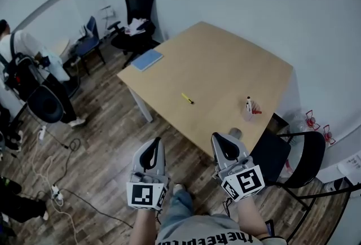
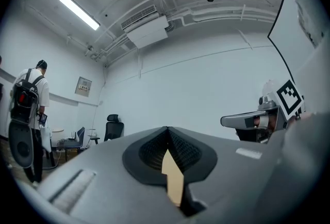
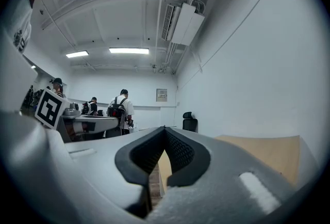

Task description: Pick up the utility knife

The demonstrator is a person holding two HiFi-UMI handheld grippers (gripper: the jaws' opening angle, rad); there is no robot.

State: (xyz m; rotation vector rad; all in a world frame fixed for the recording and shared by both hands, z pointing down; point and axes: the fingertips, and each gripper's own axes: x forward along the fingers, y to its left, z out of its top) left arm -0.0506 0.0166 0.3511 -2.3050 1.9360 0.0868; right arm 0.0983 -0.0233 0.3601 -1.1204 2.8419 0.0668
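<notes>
Both grippers are closed and empty. My left gripper (image 1: 152,147) and my right gripper (image 1: 221,144) hang side by side over the plank floor (image 1: 107,142), short of the near edge of the table (image 1: 225,57). Each has its smooth, pale grey plastic jaws pressed together at the tips with nothing between them. Inside each pair sit black, finely ribbed pads that form a rounded hollow behind the meeting point, and a cube with black-and-white square markers rides at the back. The table has a light wood top with rounded corners and stands on white legs. The utility knife (image 1: 187,98) lies flat on it, roughly mid-table and toward the near left edge, well apart from both grippers. It is a short, slim yellow bar with a darker end, set on a diagonal. A blue notebook (image 1: 148,60) lies at the far left corner, and a small white bottle (image 1: 249,105) with something red beside it stands near the right edge. A black chair (image 1: 293,153) stands near my right gripper.
</notes>
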